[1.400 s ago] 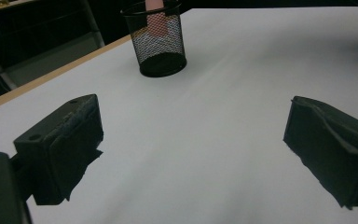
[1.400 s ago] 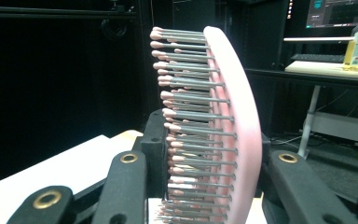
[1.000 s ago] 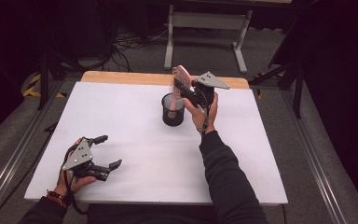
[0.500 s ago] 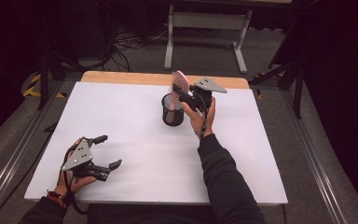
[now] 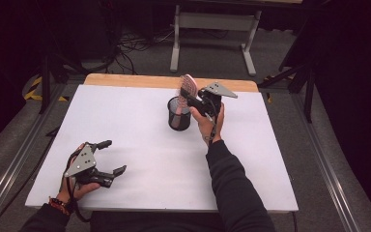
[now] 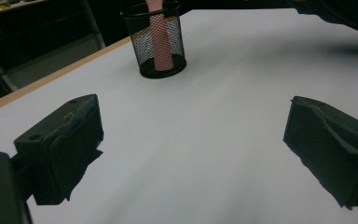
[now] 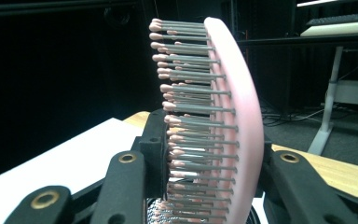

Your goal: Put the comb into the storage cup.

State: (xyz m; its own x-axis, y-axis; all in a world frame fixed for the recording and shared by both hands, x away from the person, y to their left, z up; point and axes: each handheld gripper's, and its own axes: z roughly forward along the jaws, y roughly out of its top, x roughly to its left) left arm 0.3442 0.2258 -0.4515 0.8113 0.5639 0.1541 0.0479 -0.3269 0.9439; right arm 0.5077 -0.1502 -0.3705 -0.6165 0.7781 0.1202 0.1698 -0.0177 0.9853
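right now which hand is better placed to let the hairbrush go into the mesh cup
Right. The right gripper is shut on the pink hairbrush, whose handle already stands inside the mesh cup. The left gripper rests open near the table's front edge, far from the cup.

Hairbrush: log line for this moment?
right claw: shut on hairbrush | handle in mesh cup | left claw: open, idle
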